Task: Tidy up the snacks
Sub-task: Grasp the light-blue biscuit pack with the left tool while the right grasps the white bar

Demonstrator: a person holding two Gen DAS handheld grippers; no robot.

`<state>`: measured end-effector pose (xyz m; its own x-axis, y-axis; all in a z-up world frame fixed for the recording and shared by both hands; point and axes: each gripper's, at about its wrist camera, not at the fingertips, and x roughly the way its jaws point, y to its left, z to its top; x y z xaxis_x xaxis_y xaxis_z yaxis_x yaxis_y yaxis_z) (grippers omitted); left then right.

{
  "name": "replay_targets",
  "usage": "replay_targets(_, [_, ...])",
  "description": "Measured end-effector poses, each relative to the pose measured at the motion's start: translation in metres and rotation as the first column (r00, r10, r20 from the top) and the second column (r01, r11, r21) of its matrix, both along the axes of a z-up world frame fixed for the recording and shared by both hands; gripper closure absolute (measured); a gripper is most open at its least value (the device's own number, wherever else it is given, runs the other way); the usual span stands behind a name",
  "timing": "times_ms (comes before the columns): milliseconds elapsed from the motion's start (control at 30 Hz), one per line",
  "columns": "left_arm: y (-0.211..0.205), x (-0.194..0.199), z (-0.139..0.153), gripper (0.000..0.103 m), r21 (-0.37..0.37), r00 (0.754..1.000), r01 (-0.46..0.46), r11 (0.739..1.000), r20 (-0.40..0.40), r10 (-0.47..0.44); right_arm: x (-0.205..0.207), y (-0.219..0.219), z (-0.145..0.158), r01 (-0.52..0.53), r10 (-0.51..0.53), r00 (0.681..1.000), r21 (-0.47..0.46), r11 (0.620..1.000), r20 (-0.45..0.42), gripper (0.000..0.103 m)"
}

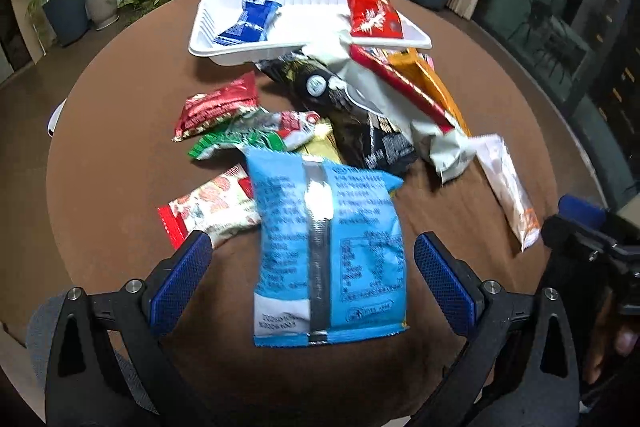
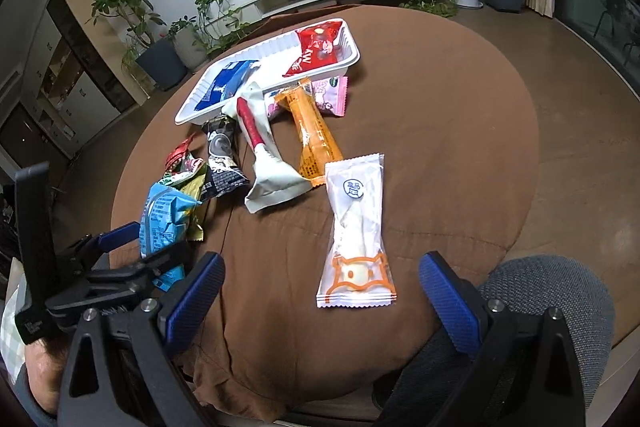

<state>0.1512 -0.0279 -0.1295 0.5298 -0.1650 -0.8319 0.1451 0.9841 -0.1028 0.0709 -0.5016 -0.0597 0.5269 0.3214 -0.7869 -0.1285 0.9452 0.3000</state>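
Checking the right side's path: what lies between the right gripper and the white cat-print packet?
Nothing. In the right wrist view only bare brown tablecloth separates the open right gripper from the white cat-print packet, which lies just ahead.

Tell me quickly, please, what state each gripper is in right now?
Left gripper: open, fingers either side of the light blue snack packet, not clamped.
Right gripper: open, holding nothing; the white packet lies ahead of it.

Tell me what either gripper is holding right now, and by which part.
Nothing is held. The left gripper is open around the light blue packet, fingers clear of it. The right gripper is open near the white packet.
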Motion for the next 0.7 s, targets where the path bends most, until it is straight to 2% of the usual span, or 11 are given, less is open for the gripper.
replay_targets(100, [0.007, 0.003, -0.002, 0.009, -0.032, 1.000, -0.004, 0.999, -0.011, 0.003, 0.001, 0.001, -0.002, -0.004, 0.004, 1.000, -0.006, 1.000, -0.013, 0.003])
replay_targets(200, [0.007, 0.004, -0.007, 0.031, -0.069, 0.999, 0.020, 0.997, -0.033, -0.022, 0.002, 0.003, -0.004, -0.007, 0.006, 1.000, -0.020, 1.000, -0.023, 0.003])
replay_targets(267, [0.006, 0.004, -0.008, 0.040, -0.088, 0.999, 0.032, 0.996, -0.038, -0.036, 0.002, 0.005, -0.005, -0.007, 0.007, 1.000, -0.032, 0.999, -0.026, 0.003])
replay_targets(467, [0.012, -0.001, -0.004, 0.056, -0.132, 0.998, 0.049, 0.990, -0.022, -0.053, 0.002, 0.005, -0.005, 0.001, -0.002, 1.000, -0.045, 0.999, -0.029, 0.004])
replay_targets(600, [0.016, -0.006, -0.003, 0.064, -0.155, 0.998, 0.065, 0.986, -0.015, -0.068, 0.005, 0.003, -0.005, 0.014, -0.015, 1.000, -0.059, 0.998, -0.024, 0.004])
replay_targets(700, [0.019, -0.009, -0.002, 0.065, -0.194, 0.996, 0.083, 0.977, -0.013, -0.087, 0.010, 0.003, -0.005, 0.017, -0.019, 0.999, -0.074, 0.997, -0.027, 0.004])
